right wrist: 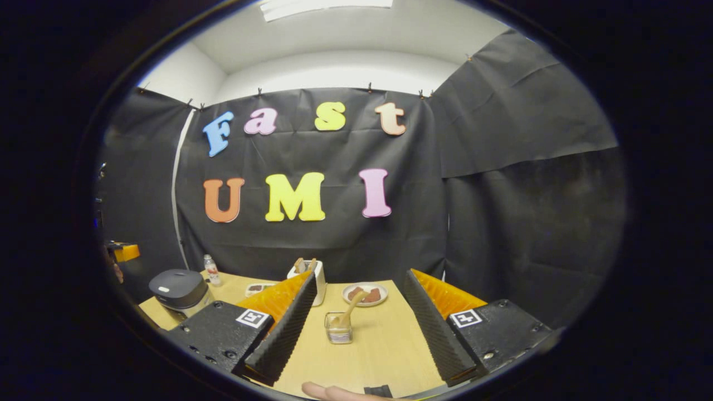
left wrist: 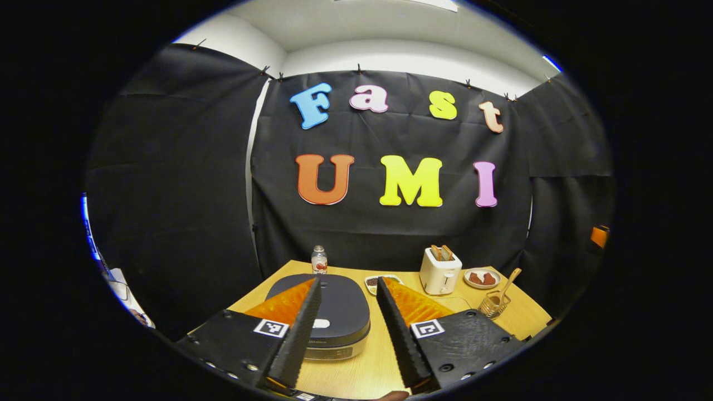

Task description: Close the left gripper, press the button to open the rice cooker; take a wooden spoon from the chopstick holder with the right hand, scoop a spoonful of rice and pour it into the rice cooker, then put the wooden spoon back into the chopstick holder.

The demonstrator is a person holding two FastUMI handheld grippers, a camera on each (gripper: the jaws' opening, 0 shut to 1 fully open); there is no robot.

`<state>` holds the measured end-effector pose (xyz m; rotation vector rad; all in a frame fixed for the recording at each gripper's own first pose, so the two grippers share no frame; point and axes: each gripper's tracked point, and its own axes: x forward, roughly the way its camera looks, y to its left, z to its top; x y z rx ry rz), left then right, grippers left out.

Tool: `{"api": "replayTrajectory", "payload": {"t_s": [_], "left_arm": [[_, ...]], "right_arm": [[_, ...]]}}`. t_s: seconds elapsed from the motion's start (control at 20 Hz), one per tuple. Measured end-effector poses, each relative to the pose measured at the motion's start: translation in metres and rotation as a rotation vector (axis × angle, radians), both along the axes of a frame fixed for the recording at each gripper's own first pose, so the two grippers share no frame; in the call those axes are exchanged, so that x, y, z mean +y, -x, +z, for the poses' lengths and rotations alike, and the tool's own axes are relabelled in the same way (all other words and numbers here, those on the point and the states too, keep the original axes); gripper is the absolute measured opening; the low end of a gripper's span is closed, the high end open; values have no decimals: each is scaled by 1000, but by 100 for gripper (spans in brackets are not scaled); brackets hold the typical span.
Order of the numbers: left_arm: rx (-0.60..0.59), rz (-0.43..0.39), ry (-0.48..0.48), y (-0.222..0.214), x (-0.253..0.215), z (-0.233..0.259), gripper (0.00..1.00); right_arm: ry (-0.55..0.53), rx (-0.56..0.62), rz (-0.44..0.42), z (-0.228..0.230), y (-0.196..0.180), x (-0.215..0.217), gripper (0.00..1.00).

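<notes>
The rice cooker (left wrist: 334, 312), dark-lidded and shut, sits on the wooden table (left wrist: 384, 362) with its pale button (left wrist: 321, 323) facing me. My left gripper (left wrist: 348, 289) hovers open above and just in front of it, one finger on each side of the lid. In the right gripper view the cooker (right wrist: 178, 289) stands far left. A clear chopstick holder (right wrist: 338, 327) with a wooden spoon (right wrist: 352, 307) leaning in it stands between the open fingers of my right gripper (right wrist: 359, 287), farther off. The left gripper view has the holder (left wrist: 493, 304) and spoon (left wrist: 509, 281) at the right.
A white toaster (left wrist: 440, 271) with bread slices stands at the back, beside a plate (left wrist: 481, 278) of brown food. A small tray (left wrist: 372, 283) and a bottle (left wrist: 319, 260) sit behind the cooker. A fingertip (right wrist: 328, 391) shows at the near table edge.
</notes>
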<state>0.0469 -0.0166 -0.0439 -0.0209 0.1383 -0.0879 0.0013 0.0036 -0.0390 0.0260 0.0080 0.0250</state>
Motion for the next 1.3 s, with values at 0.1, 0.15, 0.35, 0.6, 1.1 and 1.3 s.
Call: {"api": "replayTrajectory", "payload": {"t_s": [0.1, 0.15, 0.35, 0.6, 1.1, 1.3], "left_arm": [[37, 5, -22, -6, 4, -13, 43], [51, 9, -34, -10, 6, -19, 38], [131, 64, -66, -28, 17, -47, 4], [245, 110, -84, -50, 29, -82, 0], [430, 159, -69, -69, 53, -141, 0], [452, 142, -82, -63, 51, -146, 0]], "right_arm": [[0, 6, 11, -5, -2, 2, 100], [0, 8, 10, -7, -4, 2, 100], [6, 17, 18, -19, -10, 4, 100], [5, 41, 31, -35, -17, 3, 100], [11, 71, 70, -56, -19, 13, 100], [18, 57, 112, -57, -1, 25, 99]]}}
